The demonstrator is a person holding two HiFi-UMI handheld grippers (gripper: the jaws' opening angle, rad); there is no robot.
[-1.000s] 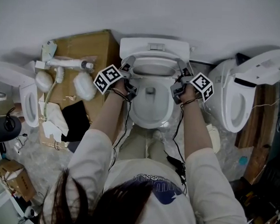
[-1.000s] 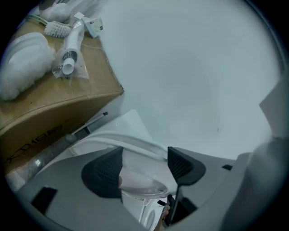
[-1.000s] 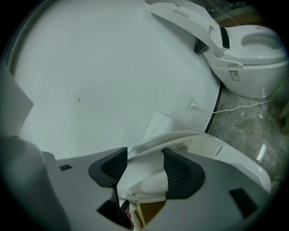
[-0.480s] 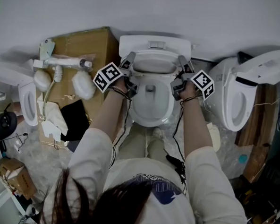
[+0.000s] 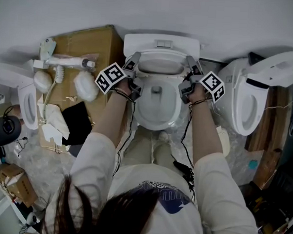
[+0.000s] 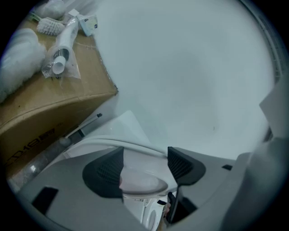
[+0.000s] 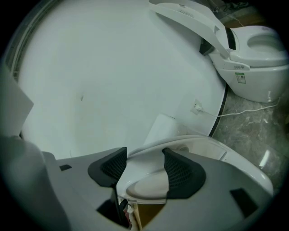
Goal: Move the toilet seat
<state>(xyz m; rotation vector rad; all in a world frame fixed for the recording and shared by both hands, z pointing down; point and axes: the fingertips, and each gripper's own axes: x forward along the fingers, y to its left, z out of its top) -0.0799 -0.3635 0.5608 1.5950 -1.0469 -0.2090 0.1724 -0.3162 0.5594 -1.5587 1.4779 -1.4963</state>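
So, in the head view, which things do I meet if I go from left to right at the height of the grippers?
left toilet → box → left gripper → seat → right gripper → right toilet

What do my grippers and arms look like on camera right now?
The left gripper and right gripper have grey bodies with dark, ribbed, wedge-shaped pads. Each carries a cube of black-and-white square markers. A thin black cable trails back from each along pale long sleeves.
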